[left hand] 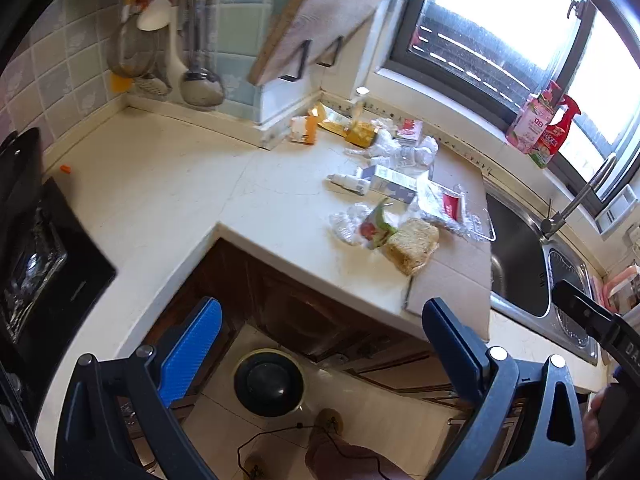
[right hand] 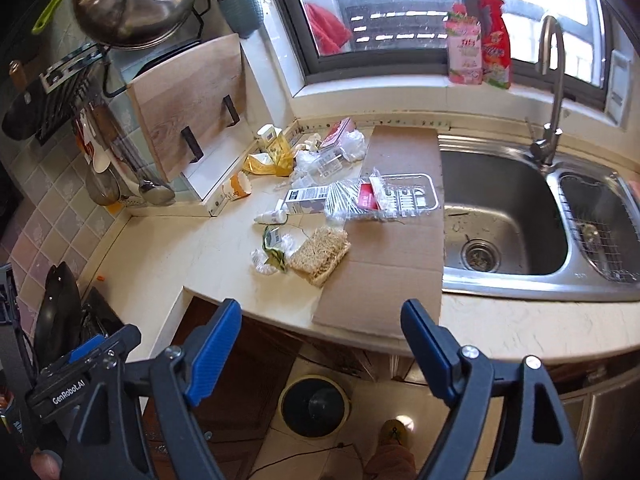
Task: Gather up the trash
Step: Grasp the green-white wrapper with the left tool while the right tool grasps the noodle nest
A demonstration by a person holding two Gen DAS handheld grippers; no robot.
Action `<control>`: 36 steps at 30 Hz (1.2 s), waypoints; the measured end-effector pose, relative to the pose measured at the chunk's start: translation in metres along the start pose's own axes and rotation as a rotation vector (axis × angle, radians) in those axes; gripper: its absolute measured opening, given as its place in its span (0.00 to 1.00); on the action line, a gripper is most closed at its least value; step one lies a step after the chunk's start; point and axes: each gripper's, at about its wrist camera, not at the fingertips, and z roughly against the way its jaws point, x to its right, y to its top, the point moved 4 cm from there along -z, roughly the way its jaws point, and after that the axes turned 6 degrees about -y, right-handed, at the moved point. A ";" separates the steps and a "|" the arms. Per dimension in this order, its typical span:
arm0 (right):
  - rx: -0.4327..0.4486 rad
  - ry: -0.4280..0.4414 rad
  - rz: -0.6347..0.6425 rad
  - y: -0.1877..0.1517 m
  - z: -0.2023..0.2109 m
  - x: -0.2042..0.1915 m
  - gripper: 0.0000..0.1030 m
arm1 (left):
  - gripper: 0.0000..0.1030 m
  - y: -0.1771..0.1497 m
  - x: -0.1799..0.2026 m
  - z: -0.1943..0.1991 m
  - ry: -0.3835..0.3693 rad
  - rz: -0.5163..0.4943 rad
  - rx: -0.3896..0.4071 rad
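Litter lies on the cream counter [left hand: 168, 184]: a dry noodle block [left hand: 412, 246] [right hand: 320, 254], a crumpled wrapper with green print [left hand: 372, 226] [right hand: 274, 250], a small white bottle [left hand: 348, 182] [right hand: 274, 216], a grey-white box [left hand: 394, 182] [right hand: 308, 200], a clear plastic tray [right hand: 400, 196] and yellow packets [left hand: 360, 132] [right hand: 272, 160]. A flat cardboard sheet [left hand: 452, 280] [right hand: 384, 264] lies under some of it. A black lidded bin [left hand: 268, 384] [right hand: 314, 404] stands on the floor below. My left gripper [left hand: 320, 336] and right gripper [right hand: 320, 340] hover open and empty before the counter edge.
A steel sink [right hand: 500, 208] with a tap [right hand: 552, 80] is to the right. A black stove [left hand: 48, 264] is on the left. A wooden board [right hand: 192, 96] and hanging utensils [left hand: 192, 48] line the wall. Spray bottles [right hand: 480, 40] stand on the sill. A person's slippered foot [right hand: 394, 432] is beside the bin.
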 end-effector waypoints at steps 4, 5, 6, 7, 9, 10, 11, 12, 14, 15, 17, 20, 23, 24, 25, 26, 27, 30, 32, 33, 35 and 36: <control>-0.100 0.086 -0.021 0.026 -0.039 0.022 0.75 | 0.97 0.022 0.025 -0.037 -0.024 0.024 -0.073; -0.135 0.106 -0.022 0.033 -0.053 0.027 0.75 | 0.97 0.026 0.031 -0.044 -0.018 0.025 -0.084; -0.158 0.122 -0.025 0.037 -0.063 0.031 0.74 | 0.97 0.030 0.035 -0.052 -0.007 0.022 -0.088; -0.178 0.138 -0.030 0.041 -0.073 0.034 0.74 | 0.97 0.034 0.038 -0.060 0.007 0.020 -0.092; -0.233 0.175 -0.046 0.048 -0.098 0.040 0.73 | 0.97 0.042 0.043 -0.082 0.025 0.035 -0.112; -0.258 0.200 -0.056 0.052 -0.110 0.041 0.72 | 0.97 0.045 0.044 -0.091 0.019 0.047 -0.122; -0.277 0.218 -0.064 0.054 -0.120 0.042 0.71 | 0.97 0.049 0.044 -0.103 0.008 0.068 -0.138; -0.304 0.237 -0.073 0.055 -0.131 0.044 0.71 | 0.97 0.052 0.045 -0.113 0.004 0.079 -0.145; -0.341 0.267 -0.077 0.060 -0.154 0.044 0.69 | 0.97 0.056 0.043 -0.137 0.003 0.099 -0.166; -0.355 0.269 -0.078 0.061 -0.162 0.043 0.69 | 0.97 0.058 0.043 -0.147 0.003 0.108 -0.176; -0.381 0.276 -0.077 0.062 -0.179 0.039 0.69 | 0.92 0.062 0.040 -0.166 0.001 0.137 -0.199; -0.429 0.282 -0.091 0.062 -0.204 0.035 0.67 | 0.75 0.065 0.036 -0.191 -0.016 0.179 -0.231; -0.463 0.295 -0.100 0.061 -0.226 0.029 0.65 | 0.61 0.067 0.033 -0.209 -0.027 0.208 -0.261; -0.476 0.294 -0.108 0.059 -0.232 0.028 0.65 | 0.59 0.068 0.032 -0.215 -0.031 0.215 -0.267; -0.490 0.302 -0.120 0.058 -0.239 0.026 0.65 | 0.58 0.069 0.031 -0.219 -0.033 0.222 -0.270; -0.503 0.302 -0.129 0.056 -0.243 0.024 0.63 | 0.57 0.069 0.029 -0.223 -0.034 0.230 -0.273; -0.523 0.302 -0.141 0.053 -0.249 0.022 0.61 | 0.54 0.071 0.028 -0.227 -0.032 0.238 -0.274; -0.551 0.312 -0.152 0.048 -0.259 0.018 0.53 | 0.35 0.072 0.024 -0.237 -0.027 0.251 -0.294; -0.556 0.312 -0.149 0.047 -0.262 0.015 0.40 | 0.21 0.072 0.022 -0.243 -0.028 0.255 -0.306; -0.564 0.311 -0.146 0.046 -0.264 0.013 0.38 | 0.18 0.071 0.021 -0.244 -0.025 0.253 -0.310; -0.568 0.310 -0.137 0.046 -0.267 0.010 0.31 | 0.11 0.071 0.018 -0.245 -0.017 0.249 -0.300; -0.566 0.309 -0.133 0.046 -0.268 0.009 0.30 | 0.09 0.071 0.017 -0.245 -0.006 0.243 -0.296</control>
